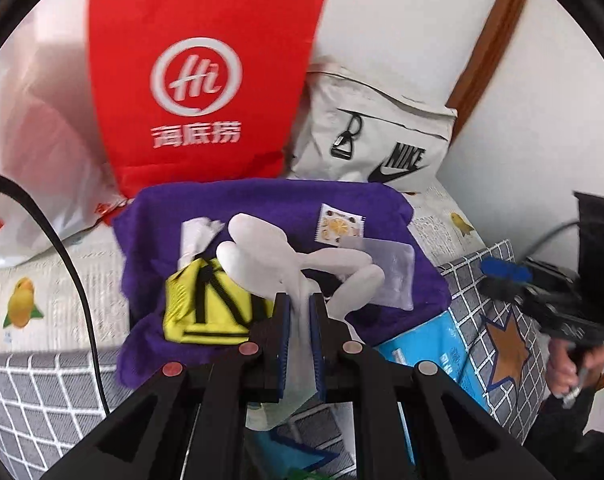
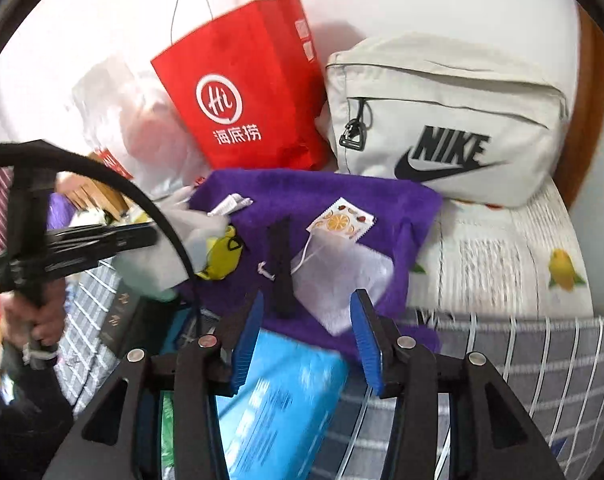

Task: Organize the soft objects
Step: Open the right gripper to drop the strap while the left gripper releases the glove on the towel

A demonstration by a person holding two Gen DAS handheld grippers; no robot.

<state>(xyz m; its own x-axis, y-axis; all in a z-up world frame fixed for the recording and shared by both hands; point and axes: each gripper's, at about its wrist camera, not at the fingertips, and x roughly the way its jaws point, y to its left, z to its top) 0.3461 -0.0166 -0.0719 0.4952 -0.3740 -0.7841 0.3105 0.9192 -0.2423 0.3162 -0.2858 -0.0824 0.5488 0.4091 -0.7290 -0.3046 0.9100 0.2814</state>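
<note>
My left gripper [image 1: 300, 308] is shut on a white rubber glove [image 1: 262, 252] and holds it above a purple towel [image 1: 262, 200]. The glove also shows in the right wrist view [image 2: 170, 252], gripped at the left. On the towel lie a yellow pouch with black straps [image 1: 206, 304], a clear plastic bag [image 1: 390, 272], a small orange-print sachet [image 1: 338, 226] and a white wrapper [image 1: 198, 236]. My right gripper [image 2: 308, 312] is open and empty above the towel's [image 2: 302, 192] near edge, close to a white mesh bag [image 2: 342, 276] and a black strip [image 2: 280, 264].
A red paper bag [image 1: 198, 80] and a beige Nike bag [image 1: 382, 140] stand behind the towel against the wall. A white plastic bag [image 1: 34, 140] is at the left. A blue packet [image 2: 278, 400] lies below the grippers on grey checked fabric [image 2: 502, 360].
</note>
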